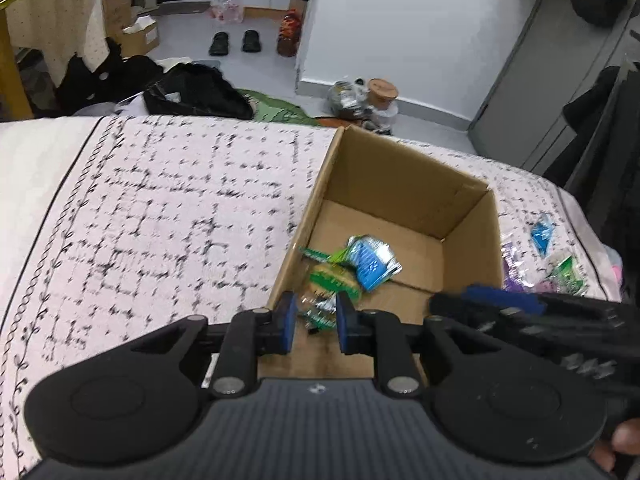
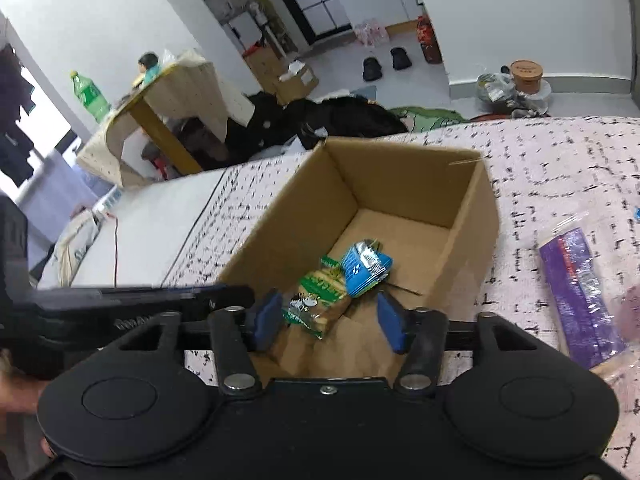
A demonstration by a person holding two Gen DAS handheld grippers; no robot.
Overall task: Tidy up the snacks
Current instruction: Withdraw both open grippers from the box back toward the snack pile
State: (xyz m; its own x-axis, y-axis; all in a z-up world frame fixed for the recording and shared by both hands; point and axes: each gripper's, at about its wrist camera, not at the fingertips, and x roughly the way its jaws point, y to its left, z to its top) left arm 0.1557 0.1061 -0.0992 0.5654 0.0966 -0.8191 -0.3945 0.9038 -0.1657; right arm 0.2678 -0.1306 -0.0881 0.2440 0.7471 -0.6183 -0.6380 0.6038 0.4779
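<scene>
Green snack pkt point(image 2: 320, 300) lies in cardboard box point(image 2: 468, 248), long axis toward R gripper point(image 2: 328, 320), fingers spread above it, empty. L gripper point(image 1: 316, 320) pinches clear-green wrapper point(image 1: 318, 310) over box's near edge.

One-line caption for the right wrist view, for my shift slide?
Right gripper open over the cardboard box, green snack packet and blue packet inside, purple pack waiting on the patterned cloth.

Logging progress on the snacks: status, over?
Grippers: left gripper shut, right gripper open, both over box. In box: green packet, blue packet. Outside: purple packet on bedcover. Nothing blocking.
</scene>
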